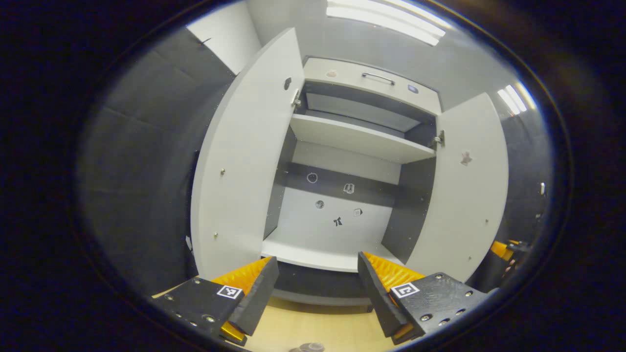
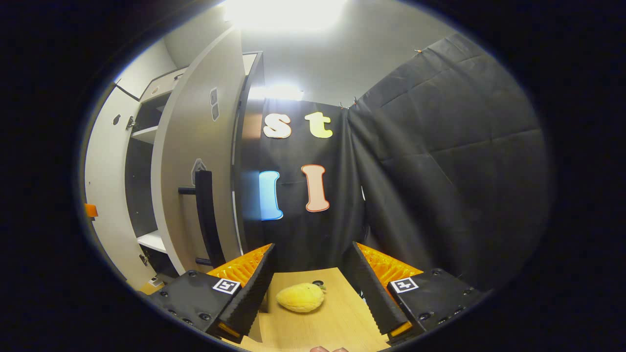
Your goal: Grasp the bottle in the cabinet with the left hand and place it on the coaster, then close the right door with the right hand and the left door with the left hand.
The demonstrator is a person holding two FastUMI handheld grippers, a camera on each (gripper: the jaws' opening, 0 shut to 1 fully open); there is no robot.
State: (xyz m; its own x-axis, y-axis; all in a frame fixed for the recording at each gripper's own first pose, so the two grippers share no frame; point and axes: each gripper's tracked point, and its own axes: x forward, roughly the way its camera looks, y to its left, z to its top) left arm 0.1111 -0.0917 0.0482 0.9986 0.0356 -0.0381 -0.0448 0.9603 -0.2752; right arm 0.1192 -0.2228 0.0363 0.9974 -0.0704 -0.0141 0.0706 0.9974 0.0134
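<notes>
From my left gripper view I see the cabinet [image 1: 342,195] straight ahead with both doors swung wide: the left door [image 1: 244,161] stands open at the left, the upper shelf [image 1: 359,139] and lower shelf [image 1: 318,254] lie bare between the doors, small stickers dot the back panel, and the right door [image 1: 464,195] hangs open at the right. My left gripper [image 1: 318,288] hovers low over the wooden bench [image 1: 313,327] in front of the cabinet, its fingers spread apart with nothing between them. I cannot tell where the bottle is. In my right gripper view the open right door [image 2: 195,161] rises at the left with its dark vertical handle [image 2: 205,215] facing me. My right gripper [image 2: 310,288] hangs over the bench, fingers likewise apart and holding nothing, and a yellow lemon-like fruit [image 2: 301,298] lies on the bench between them.
</notes>
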